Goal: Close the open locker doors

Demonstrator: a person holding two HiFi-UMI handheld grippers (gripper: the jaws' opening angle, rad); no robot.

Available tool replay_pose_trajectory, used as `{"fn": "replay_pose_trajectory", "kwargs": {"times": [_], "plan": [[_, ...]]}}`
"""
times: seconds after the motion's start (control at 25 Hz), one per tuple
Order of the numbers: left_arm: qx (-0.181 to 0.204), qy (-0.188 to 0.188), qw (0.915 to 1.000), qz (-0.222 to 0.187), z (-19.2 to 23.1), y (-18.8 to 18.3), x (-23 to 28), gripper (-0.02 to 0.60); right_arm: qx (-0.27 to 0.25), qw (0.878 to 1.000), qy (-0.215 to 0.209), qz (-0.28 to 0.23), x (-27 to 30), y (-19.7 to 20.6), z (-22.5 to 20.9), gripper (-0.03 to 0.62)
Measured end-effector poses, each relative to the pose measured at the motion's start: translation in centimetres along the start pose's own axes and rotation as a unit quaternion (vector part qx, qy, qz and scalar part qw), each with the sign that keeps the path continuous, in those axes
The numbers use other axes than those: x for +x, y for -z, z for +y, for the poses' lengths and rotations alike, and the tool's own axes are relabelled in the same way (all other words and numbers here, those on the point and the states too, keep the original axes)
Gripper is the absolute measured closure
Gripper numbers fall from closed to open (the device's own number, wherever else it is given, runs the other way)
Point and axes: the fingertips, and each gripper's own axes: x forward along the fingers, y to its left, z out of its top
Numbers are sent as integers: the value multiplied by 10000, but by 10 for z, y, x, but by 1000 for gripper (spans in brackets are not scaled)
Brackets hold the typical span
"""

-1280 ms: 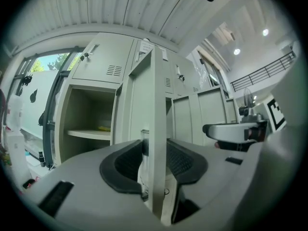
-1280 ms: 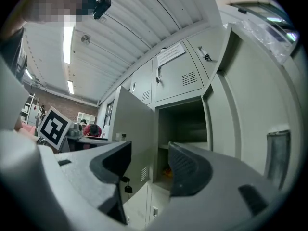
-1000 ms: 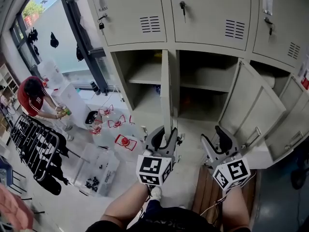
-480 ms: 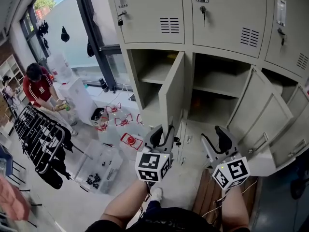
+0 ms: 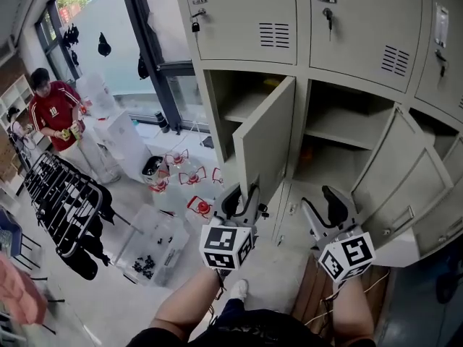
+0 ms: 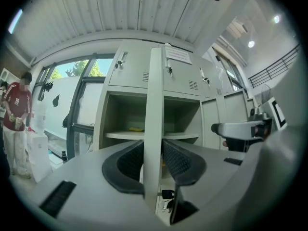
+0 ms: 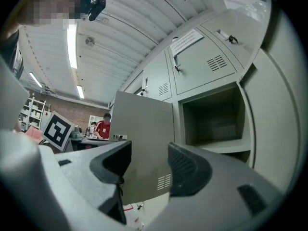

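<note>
Daylight fills the tall window [image 5: 79,49] at your eleven o'clock; a black drying rack [image 5: 61,204] stands at nine on the pale grey floor [image 5: 108,295].

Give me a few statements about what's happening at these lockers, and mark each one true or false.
1. The left gripper has the edge of an open locker door between its jaws. True; the pads press on it, though the jaws have just opened slightly.
2. The other gripper holds a door too. False: the right gripper has its jaws apart with nothing between them.
3. The top row of lockers is open. False: the upper locker doors are shut.
4. A person in a red shirt stands off to the left. True.
</note>
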Motion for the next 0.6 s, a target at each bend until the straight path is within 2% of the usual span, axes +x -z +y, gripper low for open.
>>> {"fn": "replay_pose_trajectory", "kwargs": {"times": [0.6], "plan": [[106,-384,9992,19,62,-3,12,439,102,9998,-142,40,51,8,14,356]]}}
